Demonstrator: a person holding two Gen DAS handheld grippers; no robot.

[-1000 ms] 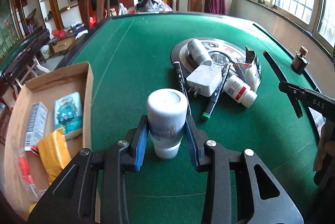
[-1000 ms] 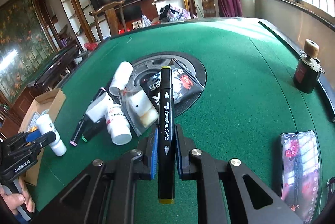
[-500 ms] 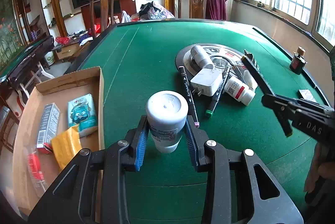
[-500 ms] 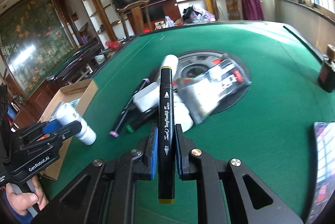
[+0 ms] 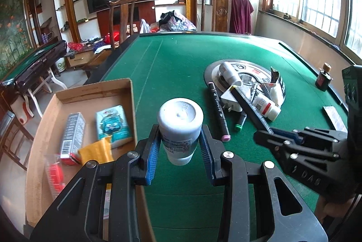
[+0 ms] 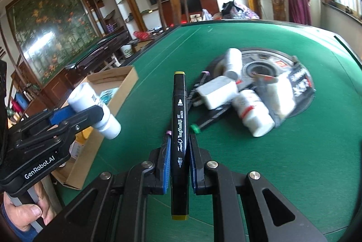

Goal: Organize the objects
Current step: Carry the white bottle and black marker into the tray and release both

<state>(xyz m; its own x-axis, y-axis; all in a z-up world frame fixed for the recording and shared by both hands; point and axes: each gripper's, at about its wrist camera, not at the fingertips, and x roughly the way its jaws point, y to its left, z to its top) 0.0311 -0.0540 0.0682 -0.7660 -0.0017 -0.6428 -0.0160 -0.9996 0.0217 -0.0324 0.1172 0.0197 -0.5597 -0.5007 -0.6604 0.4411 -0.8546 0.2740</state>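
At ten o'clock of the left gripper [image 5: 179, 147], nearer than the right gripper [image 6: 178, 160], the cardboard box [image 5: 90, 92] is seen; a white bottle [image 5: 179, 126] is pinched upright, a black marker [image 6: 179, 129] clamped lengthwise, pointing twelve o'clock.
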